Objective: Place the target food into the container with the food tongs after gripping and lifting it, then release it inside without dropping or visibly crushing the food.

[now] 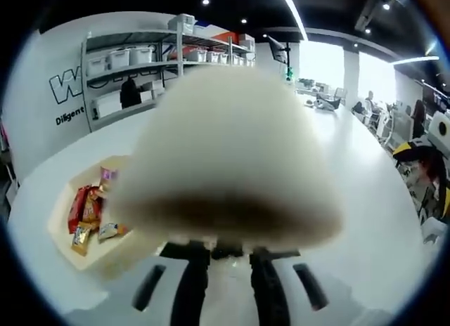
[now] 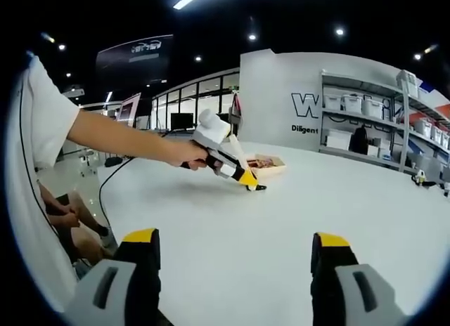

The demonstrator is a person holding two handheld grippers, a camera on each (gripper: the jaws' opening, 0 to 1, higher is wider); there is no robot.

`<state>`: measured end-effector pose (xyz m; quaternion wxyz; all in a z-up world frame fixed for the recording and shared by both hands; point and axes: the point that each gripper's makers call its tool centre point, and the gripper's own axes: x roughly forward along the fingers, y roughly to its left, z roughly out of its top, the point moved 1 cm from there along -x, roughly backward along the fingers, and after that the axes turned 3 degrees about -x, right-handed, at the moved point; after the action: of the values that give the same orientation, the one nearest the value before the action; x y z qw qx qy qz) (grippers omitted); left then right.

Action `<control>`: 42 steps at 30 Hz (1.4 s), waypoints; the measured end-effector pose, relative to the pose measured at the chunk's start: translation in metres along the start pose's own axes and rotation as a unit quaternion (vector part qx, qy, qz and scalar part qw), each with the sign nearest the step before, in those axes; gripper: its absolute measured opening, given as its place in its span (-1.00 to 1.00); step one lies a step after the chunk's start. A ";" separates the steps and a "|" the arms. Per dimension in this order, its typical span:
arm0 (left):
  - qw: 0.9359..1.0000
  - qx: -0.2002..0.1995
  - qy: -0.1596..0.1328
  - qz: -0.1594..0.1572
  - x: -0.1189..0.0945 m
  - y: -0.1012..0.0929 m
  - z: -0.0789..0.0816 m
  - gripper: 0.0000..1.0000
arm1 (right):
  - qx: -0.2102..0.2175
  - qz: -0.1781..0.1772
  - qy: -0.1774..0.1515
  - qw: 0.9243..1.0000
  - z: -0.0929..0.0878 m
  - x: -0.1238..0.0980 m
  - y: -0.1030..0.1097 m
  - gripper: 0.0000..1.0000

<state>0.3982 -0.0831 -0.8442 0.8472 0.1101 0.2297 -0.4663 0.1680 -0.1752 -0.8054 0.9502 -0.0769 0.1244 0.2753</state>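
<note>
One white bun-like food (image 1: pixel 228 157) sits right above the left gripper's (image 1: pixel 230 252) dark jaws, close to the lens; whether the jaws clamp it I cannot tell. Left of the bun, a beige tray (image 1: pixel 62 231) of wrapped snacks (image 1: pixel 88 217) rests on the white table (image 1: pixel 380 199). Right gripper view: a hand (image 2: pixel 184 154) holds the left gripper, tip just beside the tray, low over the table. Right of it, the right gripper (image 2: pixel 235 270) stands with jaws spread wide, holding nothing.
</note>
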 end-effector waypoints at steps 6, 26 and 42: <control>0.999 -0.031 -0.010 -0.015 -0.015 -0.009 -0.003 -0.59 | -0.009 0.004 0.004 1.000 0.000 -0.002 0.010 0.73; 0.995 -0.080 -0.065 -0.001 -0.076 0.008 0.010 -0.59 | -0.008 0.039 0.004 0.999 -0.001 0.023 0.037 0.74; 0.987 -0.122 -0.092 0.041 -0.081 0.069 0.032 -0.58 | 0.005 0.049 0.001 0.999 -0.004 0.035 0.036 0.73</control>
<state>0.4285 0.0010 -0.7786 0.8904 -0.0280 0.2011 -0.4074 0.1763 -0.1288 -0.8216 0.9358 -0.0666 0.1306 0.3207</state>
